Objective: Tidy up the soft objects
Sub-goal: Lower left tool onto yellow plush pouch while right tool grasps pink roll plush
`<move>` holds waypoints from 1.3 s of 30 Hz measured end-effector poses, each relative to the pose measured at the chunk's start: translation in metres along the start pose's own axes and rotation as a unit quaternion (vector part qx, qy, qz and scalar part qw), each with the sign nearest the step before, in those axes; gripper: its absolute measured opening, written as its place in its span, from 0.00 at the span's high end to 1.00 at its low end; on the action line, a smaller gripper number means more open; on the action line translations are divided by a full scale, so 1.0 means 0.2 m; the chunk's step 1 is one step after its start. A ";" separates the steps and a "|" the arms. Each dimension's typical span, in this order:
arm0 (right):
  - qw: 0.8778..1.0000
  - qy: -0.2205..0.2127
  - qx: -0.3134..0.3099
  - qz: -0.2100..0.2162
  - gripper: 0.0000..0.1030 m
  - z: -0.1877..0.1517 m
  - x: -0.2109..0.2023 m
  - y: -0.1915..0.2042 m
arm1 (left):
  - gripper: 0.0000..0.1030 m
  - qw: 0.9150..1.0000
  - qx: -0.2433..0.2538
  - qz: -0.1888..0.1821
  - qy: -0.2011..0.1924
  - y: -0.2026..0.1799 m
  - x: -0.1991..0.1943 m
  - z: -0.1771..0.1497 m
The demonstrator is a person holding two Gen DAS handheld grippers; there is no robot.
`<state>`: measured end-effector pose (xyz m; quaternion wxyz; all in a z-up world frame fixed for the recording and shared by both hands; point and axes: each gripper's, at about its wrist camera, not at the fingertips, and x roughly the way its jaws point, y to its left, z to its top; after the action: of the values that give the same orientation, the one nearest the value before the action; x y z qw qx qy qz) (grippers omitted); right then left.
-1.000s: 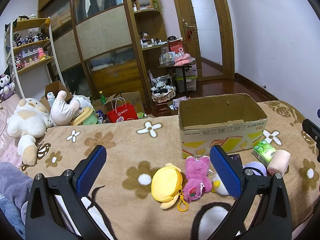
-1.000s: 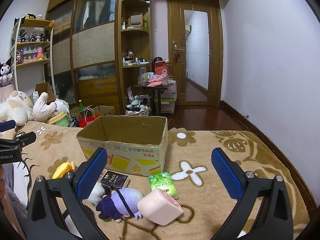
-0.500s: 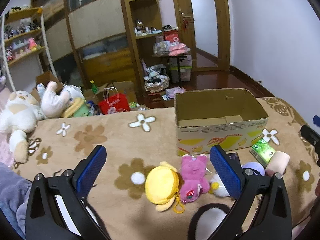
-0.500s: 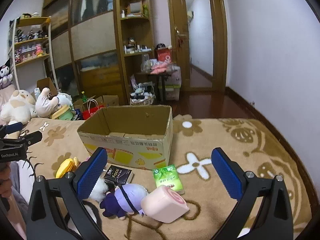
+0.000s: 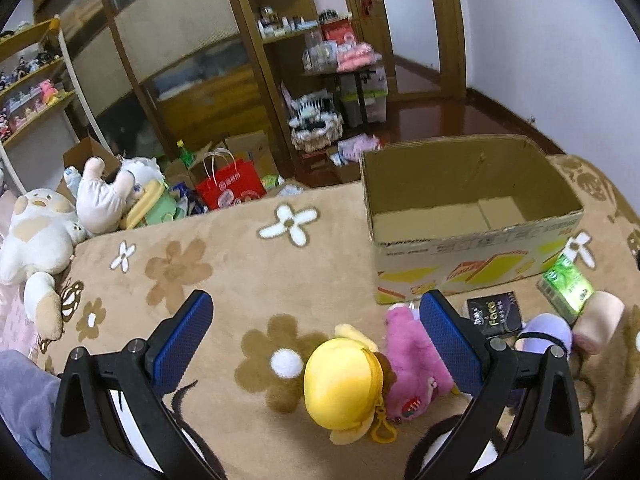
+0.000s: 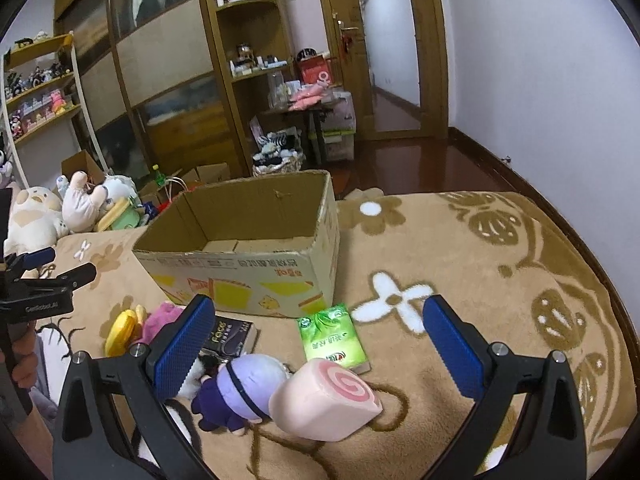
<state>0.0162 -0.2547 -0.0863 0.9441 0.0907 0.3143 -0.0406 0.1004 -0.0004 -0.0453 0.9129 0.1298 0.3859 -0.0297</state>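
Note:
An empty open cardboard box (image 5: 472, 216) (image 6: 256, 248) stands on the brown flowered blanket. In front of it lie a yellow plush pouch (image 5: 340, 384) (image 6: 122, 330), a pink plush (image 5: 408, 364) (image 6: 162, 318), a purple doll (image 5: 546, 334) (image 6: 244, 384), a pink swirl-roll plush (image 5: 598, 320) (image 6: 324, 398), a green tissue pack (image 5: 568, 284) (image 6: 332, 336) and a black pack (image 5: 494, 316) (image 6: 230, 338). My left gripper (image 5: 316, 344) is open above the yellow pouch. My right gripper (image 6: 320, 352) is open above the roll and tissue pack.
Large white plush toys (image 5: 36, 236) lie at the blanket's left end. A red bag (image 5: 230, 188), boxes and a wardrobe stand beyond the far edge. The left gripper shows at the left in the right wrist view (image 6: 44, 280). A white wall is on the right.
Both grippers have moved forward and tilted down toward the toys, which now look closer. Both stay open. No object has moved.

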 end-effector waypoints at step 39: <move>0.981 0.194 0.024 -0.004 0.30 -0.24 0.32 -0.03 | 0.17 0.971 -0.019 -0.076 0.225 -0.02 0.48 -0.23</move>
<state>0.0375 -0.2527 -0.1628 0.8628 0.1184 0.4904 -0.0335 0.1346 0.0122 -0.1463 0.7997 0.0861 0.5910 -0.0615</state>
